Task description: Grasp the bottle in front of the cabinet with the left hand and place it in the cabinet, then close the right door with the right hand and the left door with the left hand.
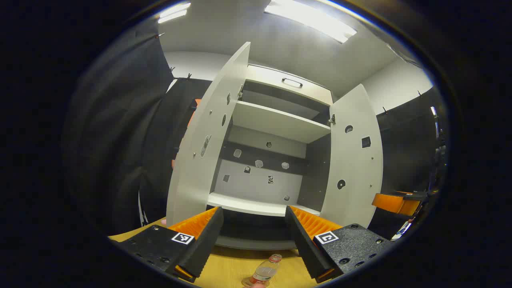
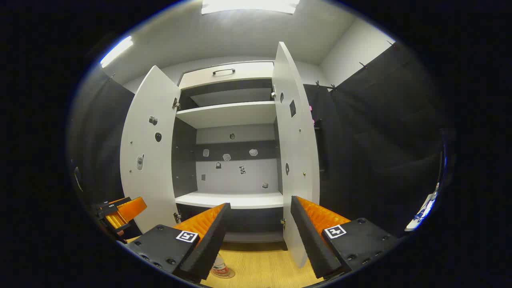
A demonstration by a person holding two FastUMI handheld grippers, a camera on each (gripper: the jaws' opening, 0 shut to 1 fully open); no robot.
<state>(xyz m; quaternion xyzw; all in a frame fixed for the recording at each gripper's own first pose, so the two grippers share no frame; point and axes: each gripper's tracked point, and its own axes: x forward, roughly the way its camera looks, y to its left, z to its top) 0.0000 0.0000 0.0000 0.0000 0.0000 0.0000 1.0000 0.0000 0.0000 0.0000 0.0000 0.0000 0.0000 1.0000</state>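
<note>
My left gripper (image 1: 254, 240) is spread wide, nothing between the fingers, aimed at the open cabinet (image 1: 280, 124). The bottle (image 1: 266, 272) is a clear plastic one with a red cap, standing on the wooden table (image 1: 232, 268) in front of the cabinet, low between my left fingers but not touched. In the right gripper view the bottle (image 2: 219, 267) sits partly hidden behind my left-side finger. My right gripper (image 2: 260, 236) is also spread, holding nothing. Both doors stand open: left door (image 2: 148, 156), right door (image 2: 296, 152). The lower shelf (image 2: 234, 199) is bare white. My left gripper also shows far off at the left edge of the right gripper view.
</note>
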